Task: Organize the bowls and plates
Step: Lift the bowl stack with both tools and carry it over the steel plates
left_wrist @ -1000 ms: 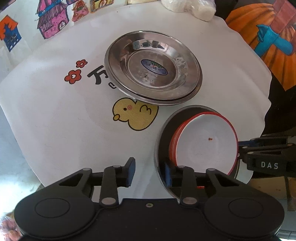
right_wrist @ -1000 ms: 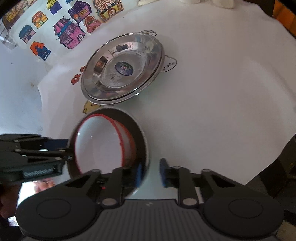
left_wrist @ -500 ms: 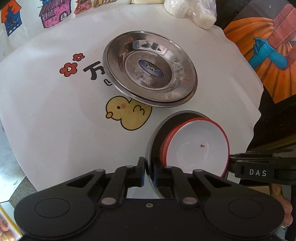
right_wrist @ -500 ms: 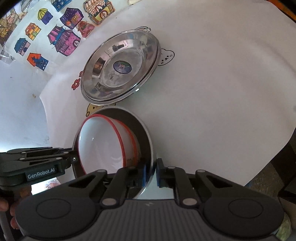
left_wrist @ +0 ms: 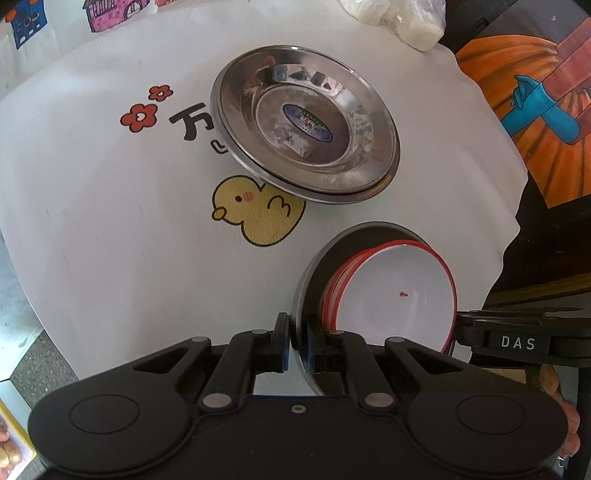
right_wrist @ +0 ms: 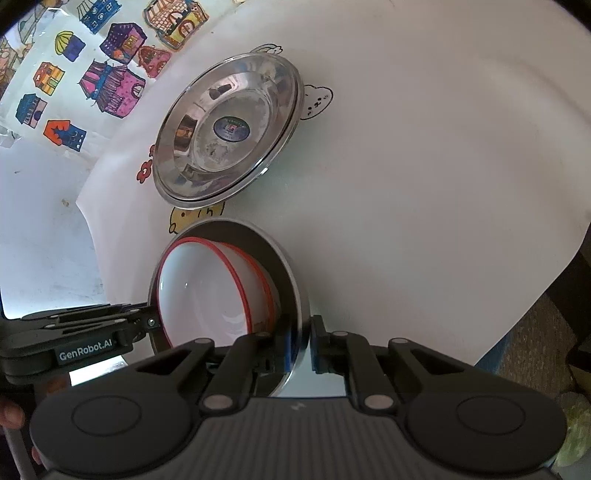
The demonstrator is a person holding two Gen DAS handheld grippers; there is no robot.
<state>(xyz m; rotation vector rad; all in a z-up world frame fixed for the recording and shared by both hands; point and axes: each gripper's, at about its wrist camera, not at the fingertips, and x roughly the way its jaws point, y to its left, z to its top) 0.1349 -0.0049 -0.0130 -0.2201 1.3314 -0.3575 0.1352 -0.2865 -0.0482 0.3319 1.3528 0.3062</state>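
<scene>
A steel plate (left_wrist: pixel 312 266) (right_wrist: pixel 290 269) carries two stacked white bowls with red rims (left_wrist: pixel 391 295) (right_wrist: pixel 207 295) at the near edge of the round table. My left gripper (left_wrist: pixel 297 343) is shut on the plate's left rim, one pad inside and one outside. On the opposite rim my right gripper (right_wrist: pixel 306 345) is shut the same way. Each gripper shows in the other's view: the right one (left_wrist: pixel 458 330) at the bowls' right, the left one (right_wrist: pixel 149 321) at their left. Farther back, a stack of steel plates (left_wrist: pixel 306 122) (right_wrist: pixel 229 129) rests on the cloth.
A white cloth (left_wrist: pixel 110 240) with a yellow duck print (left_wrist: pixel 255 210) and red flowers covers the table. A white plastic bag (left_wrist: pixel 399 18) lies at the far edge. A pumpkin picture (left_wrist: pixel 535 110) stands to the right, and house drawings (right_wrist: pixel 110 85) hang beyond the table.
Both grippers closed onto the steel plate's rim; the left one stood open a second ago. Both views shifted slightly, and the plate with the bowls stays between the grippers.
</scene>
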